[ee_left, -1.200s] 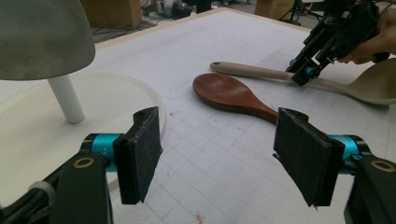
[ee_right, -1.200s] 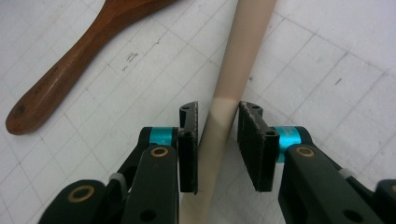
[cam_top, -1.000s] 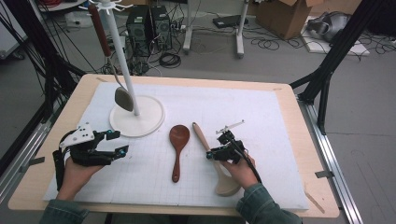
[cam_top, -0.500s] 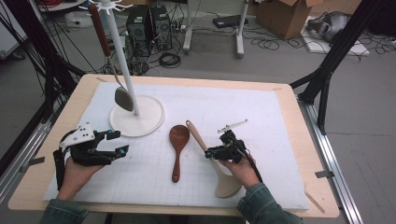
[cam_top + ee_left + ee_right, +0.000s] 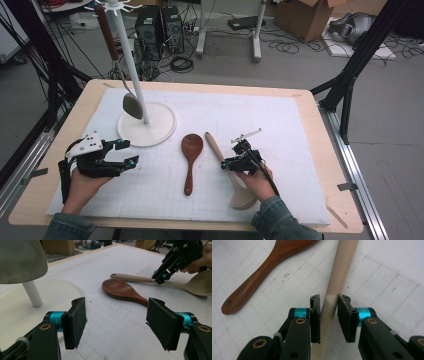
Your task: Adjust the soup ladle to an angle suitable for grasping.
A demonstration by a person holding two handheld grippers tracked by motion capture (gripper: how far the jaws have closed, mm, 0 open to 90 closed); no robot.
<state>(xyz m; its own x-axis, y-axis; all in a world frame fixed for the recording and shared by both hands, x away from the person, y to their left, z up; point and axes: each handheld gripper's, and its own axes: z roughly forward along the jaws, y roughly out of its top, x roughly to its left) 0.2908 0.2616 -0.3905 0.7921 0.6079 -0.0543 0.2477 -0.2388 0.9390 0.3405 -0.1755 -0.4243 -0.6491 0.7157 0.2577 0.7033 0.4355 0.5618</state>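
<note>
A pale wooden spoon (image 5: 215, 148) lies slanted on the white mat (image 5: 280, 125), its bowl under the person's right hand. My right gripper (image 5: 226, 165) is shut on its handle; in the right gripper view the pads (image 5: 315, 315) press both sides of the pale handle (image 5: 342, 265). A dark brown wooden spoon (image 5: 191, 150) lies just left of it, untouched, also seen as the brown spoon (image 5: 262, 272). My left gripper (image 5: 129, 152) rests at the mat's left, open and with nothing in it (image 5: 116, 325), pointing toward the brown spoon (image 5: 122, 291).
A white stand (image 5: 150, 125) with a tall pole rises at the mat's back left. A metal spoon (image 5: 132, 106) with a dark handle hangs from it. The wooden table edge (image 5: 330, 150) runs on the right; cables and boxes lie on the floor beyond.
The pale spoon's handle end swung slightly left and back in the right gripper. Both hands stayed where they were.
</note>
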